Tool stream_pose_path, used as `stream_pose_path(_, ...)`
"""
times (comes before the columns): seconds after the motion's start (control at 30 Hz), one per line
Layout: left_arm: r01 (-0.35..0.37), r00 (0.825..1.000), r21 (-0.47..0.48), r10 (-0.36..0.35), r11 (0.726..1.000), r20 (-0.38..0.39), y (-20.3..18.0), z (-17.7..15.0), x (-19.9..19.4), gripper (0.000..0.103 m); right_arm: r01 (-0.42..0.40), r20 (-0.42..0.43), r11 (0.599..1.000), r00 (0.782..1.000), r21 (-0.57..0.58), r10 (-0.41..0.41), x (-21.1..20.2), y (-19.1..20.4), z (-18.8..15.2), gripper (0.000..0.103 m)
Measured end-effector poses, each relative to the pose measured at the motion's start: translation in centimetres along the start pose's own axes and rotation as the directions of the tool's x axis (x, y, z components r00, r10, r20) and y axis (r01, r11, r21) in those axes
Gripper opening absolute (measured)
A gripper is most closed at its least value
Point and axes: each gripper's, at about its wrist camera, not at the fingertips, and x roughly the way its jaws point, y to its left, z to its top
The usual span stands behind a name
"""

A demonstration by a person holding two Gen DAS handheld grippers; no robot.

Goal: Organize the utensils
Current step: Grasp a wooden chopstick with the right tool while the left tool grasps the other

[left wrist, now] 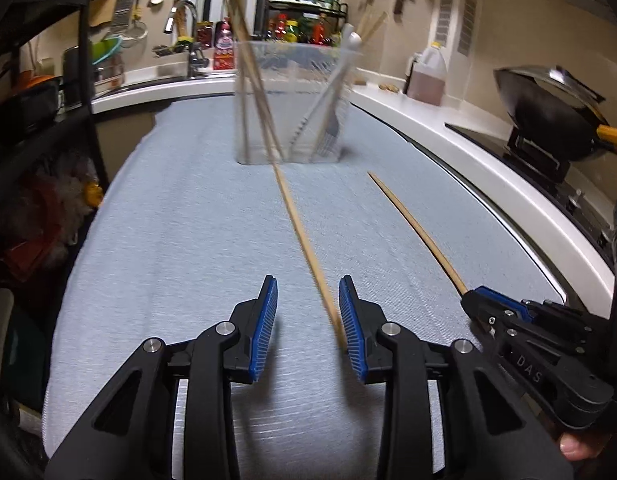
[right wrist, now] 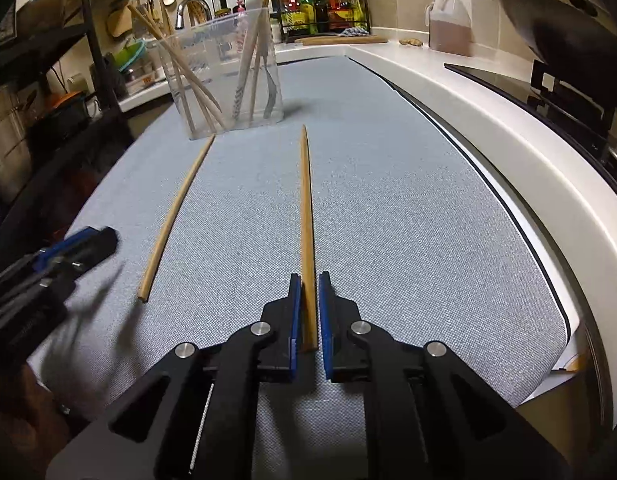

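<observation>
Two wooden chopsticks lie on the grey-blue mat (left wrist: 168, 240). One chopstick (left wrist: 304, 240) runs from the clear container (left wrist: 292, 100) back between the fingers of my open left gripper (left wrist: 308, 320), close to the right pad. In the right wrist view this chopstick (right wrist: 176, 216) lies just right of the blurred left gripper (right wrist: 88, 244). The other chopstick (right wrist: 307, 220) points at the container (right wrist: 228, 80); my right gripper (right wrist: 308, 316) is shut on its near end. That chopstick (left wrist: 416, 232) and the right gripper (left wrist: 474, 300) also show in the left wrist view. The container holds several chopsticks, a fork and a white spoon.
A white counter (right wrist: 488, 128) curves along the mat's right edge, with a black wok (left wrist: 548, 112) on a stove and an oil jug (right wrist: 448, 24) behind. A sink and faucet (left wrist: 188, 32) sit at the back left. A black rack (left wrist: 84, 80) stands at the left.
</observation>
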Motion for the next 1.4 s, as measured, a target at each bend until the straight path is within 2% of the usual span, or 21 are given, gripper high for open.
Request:
stream_pose_path(0.13, -0.012, 1.000, 0.019, 0.012, 1.000, -0.024, -1.3, -0.2, 1.1, 0.036, -0.006, 0.010, 1.000, 1.000, -0.011, 0.006, -0.1, -0.1, -0.2, 0.012)
stream_pose_path(0.33, -0.085, 0.995, 0.057, 0.087, 0.995, -0.042, -2.4, -0.8, 2.1, 0.034, -0.002, 0.039, 0.999, 0.999, -0.049, 0.004, -0.1, 0.3, -0.5, 0.017)
stream_pose_path(0.37, -0.089, 0.995, 0.054, 0.092, 0.995, -0.048, -2.3, -0.9, 2.2, 0.032, -0.003, 0.040, 0.999, 0.999, -0.052, 0.005, -0.1, 0.2, -0.5, 0.017)
stream_pose_path(0.43, -0.092, 0.995, 0.057, 0.095, 0.994, -0.043, -2.1, -0.8, 2.1, 0.016, -0.006, 0.045, 0.999, 0.999, -0.053, 0.008, 0.0, 0.2, -0.5, 0.016)
stream_pose_path(0.53, -0.101, 0.994, 0.059, 0.103, 0.993, -0.038, -1.7, -1.0, 1.8, 0.008, -0.009, 0.046, 0.999, 0.999, -0.051, 0.011, 0.1, 0.2, -0.5, 0.009)
stream_pose_path(0.57, -0.102, 0.994, 0.054, 0.104, 0.993, -0.037, -1.3, -1.2, 1.5, 0.007, -0.016, 0.042, 0.999, 0.999, -0.046, 0.018, 0.1, 0.3, -0.5, 0.006)
stream_pose_path(0.8, -0.092, 0.995, 0.008, 0.092, 0.996, -0.038, 1.2, -2.4, -0.5, 0.007, -0.011, 0.040, 0.999, 0.999, -0.034, 0.012, 0.1, 0.8, -0.6, 0.008)
stream_pose_path(0.93, -0.109, 0.994, 0.037, 0.109, 0.993, -0.017, 0.9, -2.6, -0.4, 0.015, -0.002, 0.043, 0.999, 0.999, -0.042, 0.004, 0.2, 1.0, -0.4, 0.008)
stream_pose_path(1.4, -0.111, 0.994, 0.029, 0.111, 0.993, 0.011, 0.9, -2.5, 0.0, 0.015, 0.006, 0.062, 0.998, 0.998, -0.067, -0.002, 0.3, 1.3, -0.6, 0.009)
